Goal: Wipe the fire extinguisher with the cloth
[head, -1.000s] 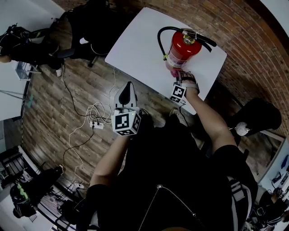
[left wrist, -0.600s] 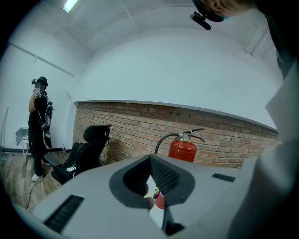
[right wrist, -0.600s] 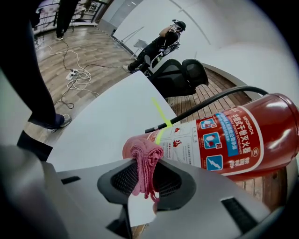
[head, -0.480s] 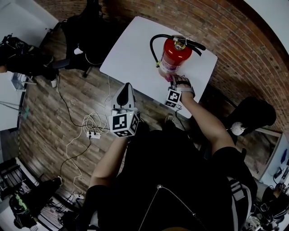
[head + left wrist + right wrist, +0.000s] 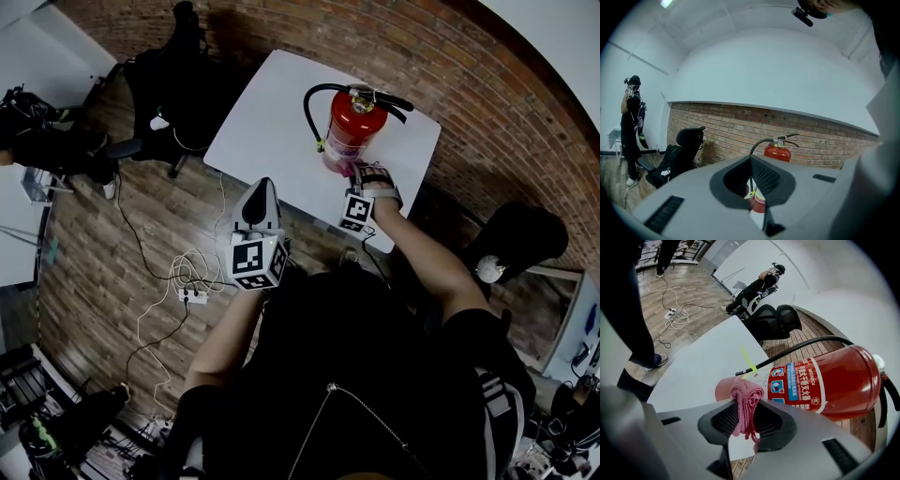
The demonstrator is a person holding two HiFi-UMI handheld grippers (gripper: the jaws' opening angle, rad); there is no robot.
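A red fire extinguisher (image 5: 351, 124) with a black hose stands on the white table (image 5: 272, 122). In the right gripper view the extinguisher (image 5: 834, 380) fills the right side, label facing me. My right gripper (image 5: 362, 174) is at its lower body, shut on a folded pink cloth (image 5: 746, 404) that rests against the cylinder. The jaws of the right gripper (image 5: 746, 420) pinch the cloth's middle. My left gripper (image 5: 262, 192) hovers over the floor just off the table's near edge, shut and empty. Past the tips of the left gripper (image 5: 751, 185) the extinguisher (image 5: 777, 151) shows ahead.
A brick wall (image 5: 487, 84) runs behind the table. A black office chair (image 5: 178, 66) stands at the table's far left and another dark seat (image 5: 525, 234) at the right. Cables and a power strip (image 5: 192, 272) lie on the wood floor. A person (image 5: 632, 122) stands far off.
The head view has shifted, so table and extinguisher sit higher and further left in frame. The right gripper stays with the cloth at the extinguisher's lower body. The left gripper has hardly moved.
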